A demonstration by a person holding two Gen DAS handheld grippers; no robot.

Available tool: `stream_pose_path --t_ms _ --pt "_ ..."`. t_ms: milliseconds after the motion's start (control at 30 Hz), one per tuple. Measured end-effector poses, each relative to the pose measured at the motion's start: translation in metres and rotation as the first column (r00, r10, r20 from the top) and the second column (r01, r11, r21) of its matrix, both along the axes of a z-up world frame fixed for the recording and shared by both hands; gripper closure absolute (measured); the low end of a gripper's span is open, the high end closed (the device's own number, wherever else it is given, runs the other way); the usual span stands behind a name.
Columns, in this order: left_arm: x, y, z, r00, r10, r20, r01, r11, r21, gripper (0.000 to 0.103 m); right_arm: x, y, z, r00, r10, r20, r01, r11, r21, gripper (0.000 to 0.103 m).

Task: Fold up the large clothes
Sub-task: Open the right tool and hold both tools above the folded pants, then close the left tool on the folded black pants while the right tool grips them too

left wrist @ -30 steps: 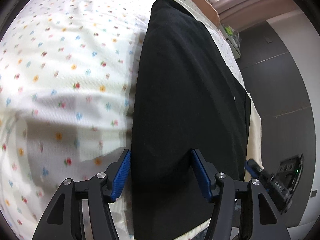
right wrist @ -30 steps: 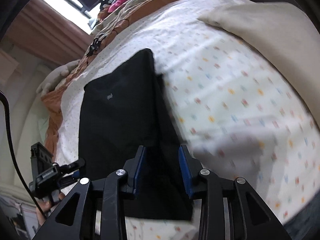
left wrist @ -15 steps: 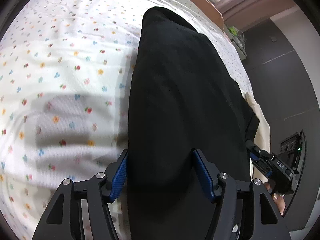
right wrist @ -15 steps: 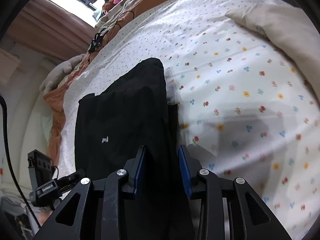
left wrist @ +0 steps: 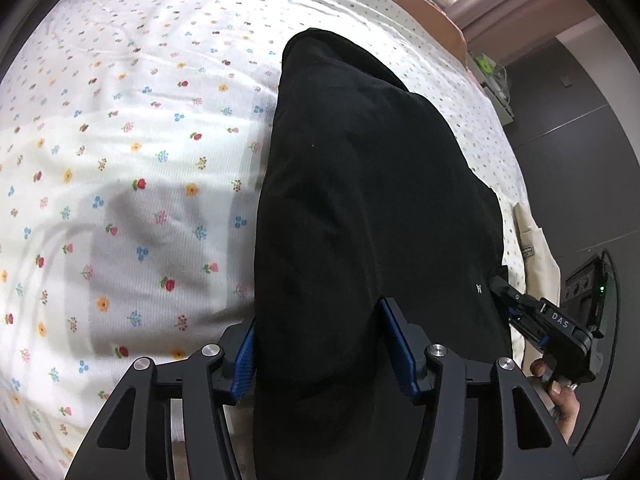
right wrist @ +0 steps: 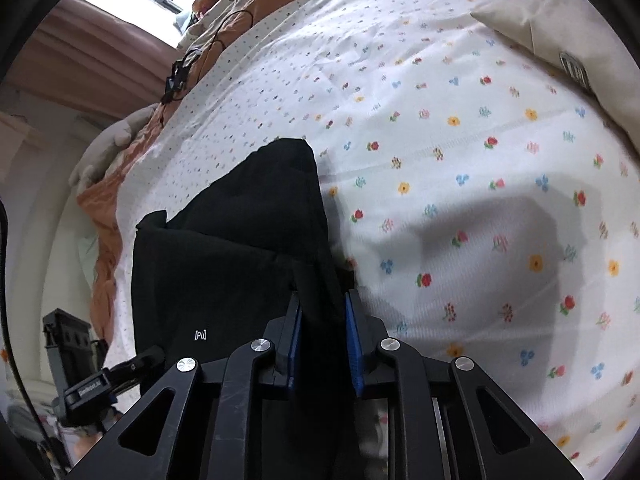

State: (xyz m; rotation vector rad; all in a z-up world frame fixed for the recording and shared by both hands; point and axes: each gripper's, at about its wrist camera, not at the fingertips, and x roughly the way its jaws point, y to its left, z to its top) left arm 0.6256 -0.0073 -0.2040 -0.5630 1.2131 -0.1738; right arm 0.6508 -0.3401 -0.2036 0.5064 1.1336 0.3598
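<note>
A large black garment (left wrist: 360,200) lies lengthwise on the floral bed sheet (left wrist: 140,140), its near end lifted. My left gripper (left wrist: 320,340) is shut on the black garment's near edge, with thick cloth bunched between the blue pads. My right gripper (right wrist: 322,332) is shut on the same garment (right wrist: 240,248) at its other near corner; a small white logo (right wrist: 200,335) shows beside it. The right gripper also shows in the left wrist view (left wrist: 544,320), and the left one in the right wrist view (right wrist: 104,380).
A cream cloth (right wrist: 568,40) lies on the sheet (right wrist: 460,160) to the right. An orange blanket (right wrist: 108,216) and a cable (right wrist: 192,60) lie at the bed's far side. Dark cabinet doors (left wrist: 568,120) stand past the bed edge.
Both grippers have risen and pulled the garment's near end up; its far end has slid toward me across the sheet. The grips are unchanged.
</note>
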Motion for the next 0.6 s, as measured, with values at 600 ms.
stream_pose_path --t_ms 600 --pt "-0.001 0.007 -0.008 1.000 -0.009 0.019 0.010 0.999 -0.051 0.041 0.000 -0.004 -0.021 0.990 0.128 -0.066 -0.107 0.960 0.257 0.039"
